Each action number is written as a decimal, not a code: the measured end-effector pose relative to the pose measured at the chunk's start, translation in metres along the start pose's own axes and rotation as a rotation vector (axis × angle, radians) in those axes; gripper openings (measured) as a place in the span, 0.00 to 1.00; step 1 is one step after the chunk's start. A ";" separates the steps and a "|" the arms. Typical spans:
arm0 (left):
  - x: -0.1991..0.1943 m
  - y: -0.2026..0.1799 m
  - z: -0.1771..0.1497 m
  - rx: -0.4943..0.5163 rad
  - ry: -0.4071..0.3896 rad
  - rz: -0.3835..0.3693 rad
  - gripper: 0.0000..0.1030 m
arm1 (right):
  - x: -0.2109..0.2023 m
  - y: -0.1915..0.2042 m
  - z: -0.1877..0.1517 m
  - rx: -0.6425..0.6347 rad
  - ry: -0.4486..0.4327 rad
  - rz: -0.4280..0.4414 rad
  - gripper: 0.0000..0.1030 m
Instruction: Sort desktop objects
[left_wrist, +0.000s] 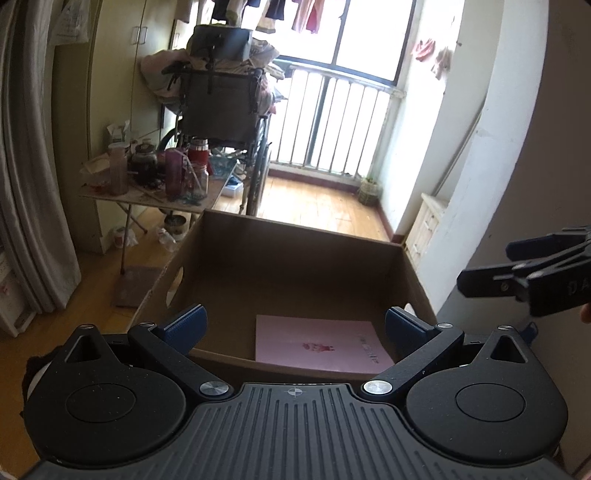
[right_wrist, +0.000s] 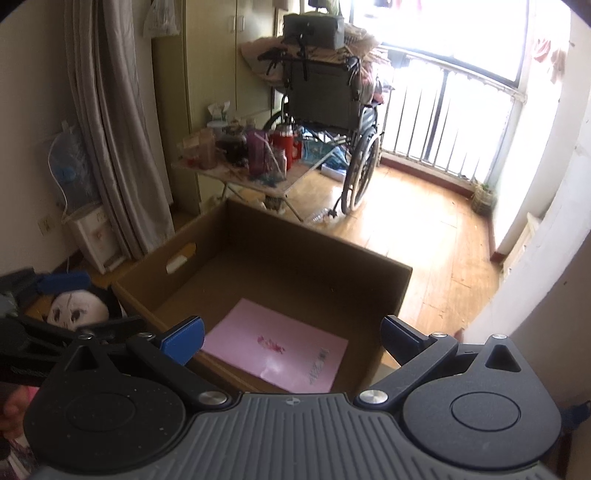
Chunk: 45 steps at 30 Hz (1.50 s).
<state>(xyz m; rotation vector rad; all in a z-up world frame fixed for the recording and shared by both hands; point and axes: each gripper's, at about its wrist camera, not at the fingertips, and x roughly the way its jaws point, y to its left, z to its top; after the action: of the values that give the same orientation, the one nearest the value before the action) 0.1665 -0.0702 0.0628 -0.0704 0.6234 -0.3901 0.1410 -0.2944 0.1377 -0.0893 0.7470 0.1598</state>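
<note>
Pink booklet (right_wrist: 279, 349) inside cardboard box (right_wrist: 317, 236)

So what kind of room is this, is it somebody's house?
Most likely a lived-in room at home. Laundry hangs by a barred window, a wheelchair is piled with things, and a folding table is crowded with bottles. A cardboard box holds a pink booklet.

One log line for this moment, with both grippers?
left gripper: open, empty | right gripper: open, empty | pink booklet: inside cardboard box
</note>
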 end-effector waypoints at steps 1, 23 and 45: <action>0.003 0.001 0.000 -0.001 0.007 0.000 1.00 | 0.001 -0.003 0.001 0.009 -0.008 0.011 1.00; 0.173 0.041 0.023 -0.172 0.514 -0.138 1.00 | 0.158 -0.068 0.006 0.399 0.551 0.284 0.86; 0.278 0.047 -0.030 -0.266 0.927 -0.126 1.00 | 0.278 -0.041 -0.048 0.548 0.975 0.355 0.99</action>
<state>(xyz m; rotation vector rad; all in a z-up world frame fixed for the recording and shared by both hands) 0.3709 -0.1300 -0.1245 -0.1872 1.5920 -0.4533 0.3172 -0.3100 -0.0863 0.5294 1.7536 0.2454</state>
